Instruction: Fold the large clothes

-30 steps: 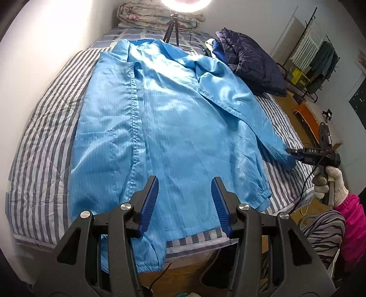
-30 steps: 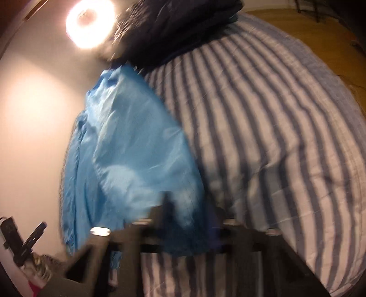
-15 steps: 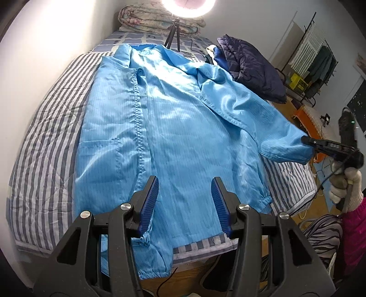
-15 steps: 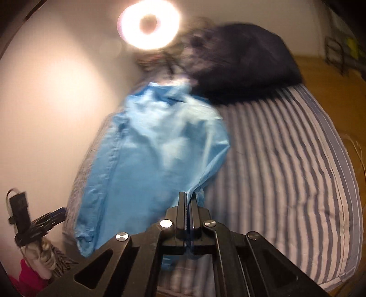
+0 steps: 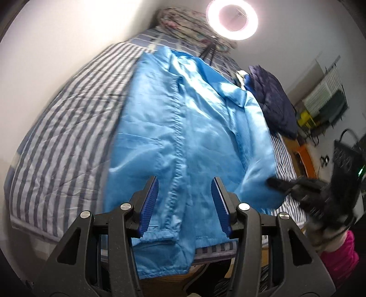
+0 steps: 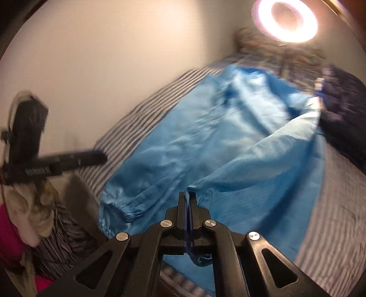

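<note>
A large light-blue coat (image 5: 183,128) lies spread front-up on the striped bed (image 5: 68,128), its hem hanging over the near edge. My left gripper (image 5: 185,203) hovers open above the hem and the front placket, with nothing between its blue pads (image 5: 149,205). My right gripper (image 6: 187,196) is shut on the cuff of the coat's right sleeve (image 6: 274,164). It holds that sleeve lifted and drawn in over the coat body (image 6: 205,141). The left wrist view shows the right gripper (image 5: 274,182) gripping the raised sleeve (image 5: 258,160). The left gripper (image 6: 100,157) shows at the left of the right wrist view.
A dark navy padded jacket (image 5: 274,107) lies on the bed's far right side, close to the coat's shoulder. A ring light (image 5: 232,19) on a tripod and a folded quilt (image 5: 183,25) stand at the head. A clothes rack (image 5: 327,102) is beyond. A wall runs along the left.
The right gripper closed on the sleeve cuff, raised it off the bed's right side and carried it inward over the coat. The left gripper shifted sideways and rolled, still open.
</note>
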`<state>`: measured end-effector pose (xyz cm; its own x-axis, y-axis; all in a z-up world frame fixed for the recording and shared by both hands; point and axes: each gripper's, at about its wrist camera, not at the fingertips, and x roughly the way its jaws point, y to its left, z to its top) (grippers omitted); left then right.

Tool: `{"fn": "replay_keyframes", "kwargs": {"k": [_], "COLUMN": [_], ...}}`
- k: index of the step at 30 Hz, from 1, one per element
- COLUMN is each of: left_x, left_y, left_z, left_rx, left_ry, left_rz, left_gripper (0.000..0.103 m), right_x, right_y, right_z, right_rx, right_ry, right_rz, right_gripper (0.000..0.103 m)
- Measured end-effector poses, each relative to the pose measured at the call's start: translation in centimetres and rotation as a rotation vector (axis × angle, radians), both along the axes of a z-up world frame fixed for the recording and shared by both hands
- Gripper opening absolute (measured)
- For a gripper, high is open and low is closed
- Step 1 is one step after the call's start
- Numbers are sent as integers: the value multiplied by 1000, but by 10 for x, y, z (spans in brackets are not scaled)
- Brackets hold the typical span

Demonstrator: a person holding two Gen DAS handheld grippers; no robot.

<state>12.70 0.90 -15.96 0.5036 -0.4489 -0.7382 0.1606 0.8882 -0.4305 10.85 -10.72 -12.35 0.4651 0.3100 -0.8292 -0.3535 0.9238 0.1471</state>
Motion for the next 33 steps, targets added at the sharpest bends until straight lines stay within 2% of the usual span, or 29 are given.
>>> {"fn": "replay_keyframes", "kwargs": {"k": [5, 7, 9, 10, 12, 15, 19, 22, 24, 26, 28, 30, 33], "left_x": [2, 2, 3, 3, 4, 5, 4, 6, 5, 0, -7, -13, -15], "left_y": [24, 27, 26, 24, 17, 3, -24, -46, -59, -78, -91, -103, -118], "left_z": [-8, -11, -15, -17, -22, -26, -32, -42, -47, -48, -45, -42, -42], "left_rx": [-34, -38, -44, -45, -52, -65, -55, -29, -29, -22, -9, 9, 9], "left_ry": [32, 44, 57, 65, 81, 101, 119, 148, 165, 172, 151, 132, 136], "left_rz": [54, 56, 45, 37, 21, -7, -69, -106, -127, -174, -216, -251, -278], "left_gripper": [49, 49, 49, 49, 49, 49, 49, 50, 50, 50, 50, 50, 50], "right_x": [6, 2, -1, -2, -8, -18, -25, -17, -10, -3, 2, 4, 5], "right_y": [43, 48, 45, 40, 29, 4, -55, -101, -128, -158, -190, -217, -247], "right_z": [-49, -58, -59, -58, -51, -35, -18, -19, -22, -28, -36, -46, -61], "right_rx": [-68, -73, -66, -57, -33, 32, 132, 161, 180, 155, 167, 219, 274], "right_ry": [99, 118, 125, 128, 119, 103, 98, 116, 134, 138, 152, 184, 228], "right_rz": [117, 147, 146, 142, 128, 104, -35, -170, -246, -344, -423, -472, -500], "right_gripper": [0, 2, 7, 24, 38, 38, 38, 40, 40, 40, 42, 46, 44]}}
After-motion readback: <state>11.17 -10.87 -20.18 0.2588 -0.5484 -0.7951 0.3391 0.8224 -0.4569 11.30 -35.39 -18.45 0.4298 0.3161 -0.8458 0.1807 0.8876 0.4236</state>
